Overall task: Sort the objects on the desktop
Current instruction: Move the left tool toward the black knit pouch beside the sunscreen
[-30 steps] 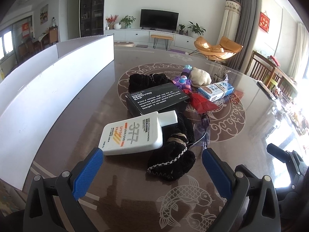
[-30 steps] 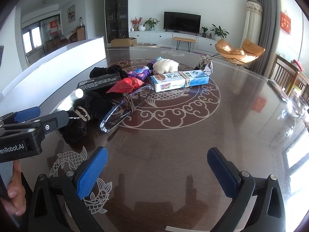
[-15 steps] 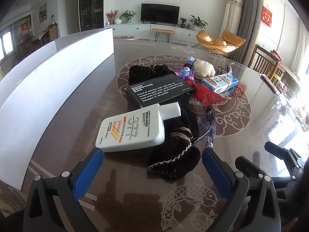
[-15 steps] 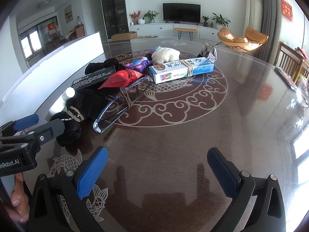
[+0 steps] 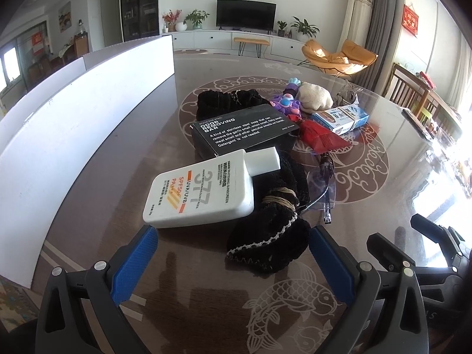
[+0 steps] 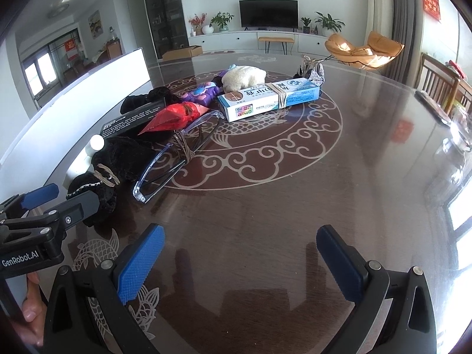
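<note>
Both claws gape wide, holding nothing: the left claw (image 5: 233,253) just short of the sunscreen bottle (image 5: 203,191), the right claw (image 6: 240,256) over bare surface (image 6: 295,194) well right of that bottle.

White partition board (image 5: 88,94) far left of tongs. TV (image 6: 268,13), potted plants (image 6: 329,23) straight ahead on far wall. Orange armchair (image 5: 339,56) ahead right. Wooden chair (image 6: 439,85) far right.

Bare table (image 6: 295,200) ahead of right gripper (image 6: 240,258), clutter leftward, white board (image 5: 73,112) walling far left
</note>
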### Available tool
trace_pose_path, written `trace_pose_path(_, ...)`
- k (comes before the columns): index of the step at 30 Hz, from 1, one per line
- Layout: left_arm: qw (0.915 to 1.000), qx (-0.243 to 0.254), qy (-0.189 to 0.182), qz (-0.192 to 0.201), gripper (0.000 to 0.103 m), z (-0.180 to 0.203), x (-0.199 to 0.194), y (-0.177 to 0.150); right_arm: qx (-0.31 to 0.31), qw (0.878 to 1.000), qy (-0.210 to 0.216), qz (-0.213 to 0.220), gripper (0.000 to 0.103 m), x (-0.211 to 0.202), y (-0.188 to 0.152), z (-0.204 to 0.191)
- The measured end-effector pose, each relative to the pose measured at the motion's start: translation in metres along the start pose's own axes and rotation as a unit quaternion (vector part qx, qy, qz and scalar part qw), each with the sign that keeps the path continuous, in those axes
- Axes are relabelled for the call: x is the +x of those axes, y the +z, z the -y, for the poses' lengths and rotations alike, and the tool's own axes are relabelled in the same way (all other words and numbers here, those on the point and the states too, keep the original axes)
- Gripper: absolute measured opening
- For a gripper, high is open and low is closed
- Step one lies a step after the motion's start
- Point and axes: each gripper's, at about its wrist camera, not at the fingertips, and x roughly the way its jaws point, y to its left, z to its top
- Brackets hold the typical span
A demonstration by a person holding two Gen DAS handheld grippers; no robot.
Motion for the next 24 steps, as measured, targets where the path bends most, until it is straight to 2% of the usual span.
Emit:
trace_pose_path(12, 1.0000, -0.002, -0.004, -0.003, 0.103, -0.001, 0.001, 0.001, -0.002, 1.000, -0.010, 0.000, 0.103, 0.000, -0.001, 0.000)
trace_pose_path(24, 0.9997, 0.019, 0.001, -0.018, 0.103, 0.008, 0.012, 0.000, -0.003, 1.000, -0.006, 0.008, 0.103, -0.001, -0.002, -0.001)
